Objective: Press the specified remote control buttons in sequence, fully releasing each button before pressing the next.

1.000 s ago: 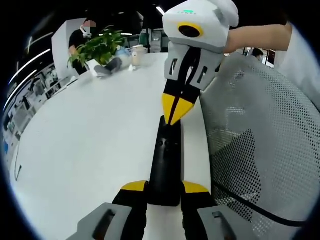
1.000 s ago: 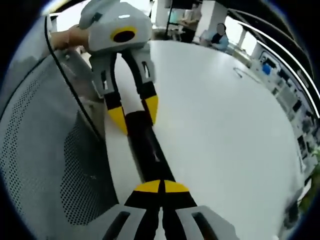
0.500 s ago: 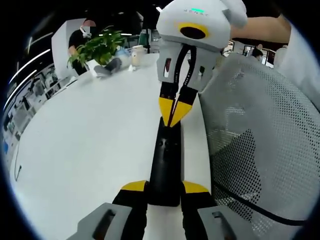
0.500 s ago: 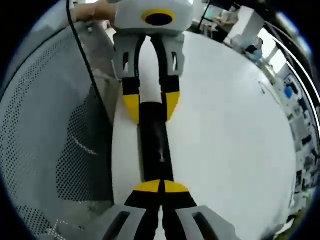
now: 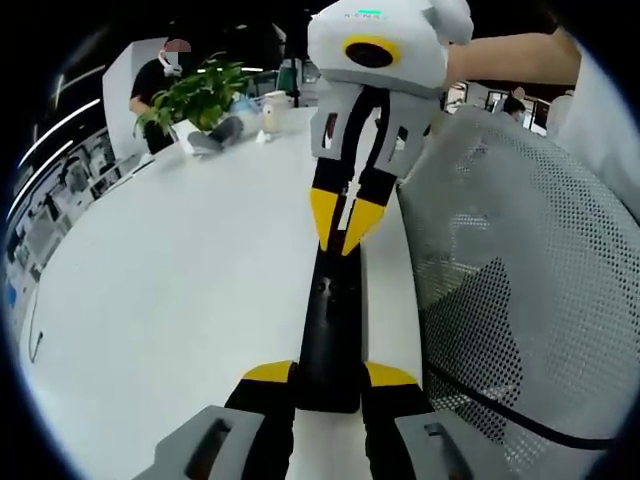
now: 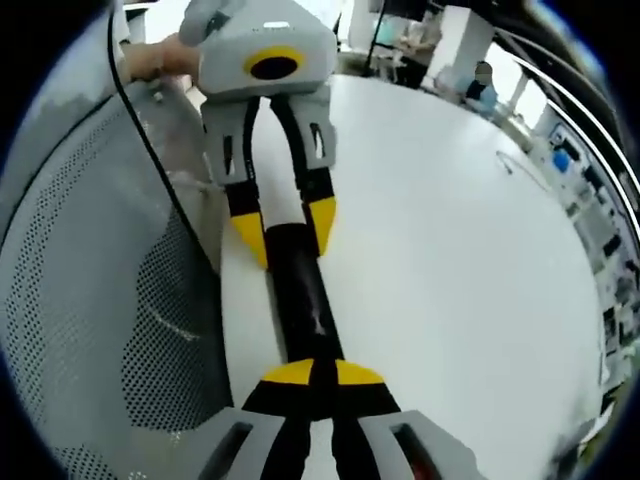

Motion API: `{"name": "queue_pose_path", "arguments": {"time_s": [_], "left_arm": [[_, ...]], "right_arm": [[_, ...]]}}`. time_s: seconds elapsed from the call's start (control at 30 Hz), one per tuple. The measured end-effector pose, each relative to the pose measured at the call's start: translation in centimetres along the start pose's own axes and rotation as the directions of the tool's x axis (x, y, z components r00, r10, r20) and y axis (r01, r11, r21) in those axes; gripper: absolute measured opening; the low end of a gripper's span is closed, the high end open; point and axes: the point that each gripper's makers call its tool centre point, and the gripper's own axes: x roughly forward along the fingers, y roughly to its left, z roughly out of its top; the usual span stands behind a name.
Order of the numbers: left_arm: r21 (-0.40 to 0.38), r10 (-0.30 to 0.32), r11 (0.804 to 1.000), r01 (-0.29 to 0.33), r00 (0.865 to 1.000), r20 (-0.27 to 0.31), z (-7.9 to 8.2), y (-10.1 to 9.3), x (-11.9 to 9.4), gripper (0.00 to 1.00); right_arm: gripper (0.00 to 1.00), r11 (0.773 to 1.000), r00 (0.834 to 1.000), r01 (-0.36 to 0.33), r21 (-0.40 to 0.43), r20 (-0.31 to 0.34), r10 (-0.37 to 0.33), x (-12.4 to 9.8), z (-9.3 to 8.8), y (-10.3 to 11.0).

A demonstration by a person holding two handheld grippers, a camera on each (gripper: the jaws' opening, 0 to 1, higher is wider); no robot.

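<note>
A long black remote [image 5: 335,310] lies lengthwise on the white table [image 5: 180,280]. My left gripper [image 5: 328,375] is shut on its near end, one yellow fingertip on each side. My right gripper [image 5: 342,238] comes down from above, shut, with its yellow tips at the remote's far end; I cannot tell whether they touch it. In the right gripper view the right gripper [image 6: 322,373] hangs shut over one end of the remote [image 6: 300,300], and the left gripper [image 6: 285,232] clamps the other end.
A grey mesh chair back [image 5: 520,300] stands right beside the remote, close to the table edge; it shows too in the right gripper view [image 6: 90,300]. A potted plant [image 5: 200,95] and a cup [image 5: 275,110] sit at the far end. The white tabletop [image 6: 450,260] stretches wide.
The right gripper has tilted and shifted a little over the remote's far end, staying shut. The left gripper and the remote have not moved.
</note>
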Motion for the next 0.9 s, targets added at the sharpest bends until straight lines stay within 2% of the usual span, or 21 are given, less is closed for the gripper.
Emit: {"name": "queue_pose_path", "arguments": {"time_s": [0.03,0.07,0.2,0.63,0.67,0.83,0.9], "left_arm": [[0.0,0.0,1.0,0.0,1.0,0.0,0.0,0.01,0.01,0.24],[0.0,-0.001,1.0,0.001,1.0,0.0,-0.01,0.02,0.0,0.25],[0.0,-0.001,1.0,0.001,1.0,0.0,-0.01,0.03,-0.01,0.24],[-0.004,-0.001,1.0,0.001,1.0,0.007,-0.1,-0.03,-0.03,0.24],[-0.003,-0.001,1.0,0.001,1.0,0.008,-0.1,-0.04,-0.03,0.24],[0.003,-0.007,1.0,0.007,1.0,0.007,-0.07,-0.09,-0.04,0.24],[0.005,-0.011,1.0,0.011,1.0,0.004,-0.05,-0.09,-0.04,0.24]], "right_arm": [[0.03,0.999,0.998,-0.031,-0.033,-0.055,0.03,0.26,-0.76,0.44],[0.03,0.999,1.0,-0.01,-0.038,-0.016,0.009,0.29,-0.11,0.23],[0.03,0.995,0.998,-0.037,-0.095,-0.048,0.032,0.19,-0.34,0.2],[0.04,0.994,0.994,-0.092,-0.065,-0.072,0.087,0.35,-0.28,0.2],[0.04,0.994,0.993,-0.091,-0.063,-0.083,0.085,0.43,-0.23,0.25],[0.04,0.978,0.984,-0.118,-0.174,-0.154,0.091,0.53,-0.38,0.42],[0.04,0.983,0.979,-0.126,-0.136,-0.178,0.101,0.6,-0.22,0.27]]}}
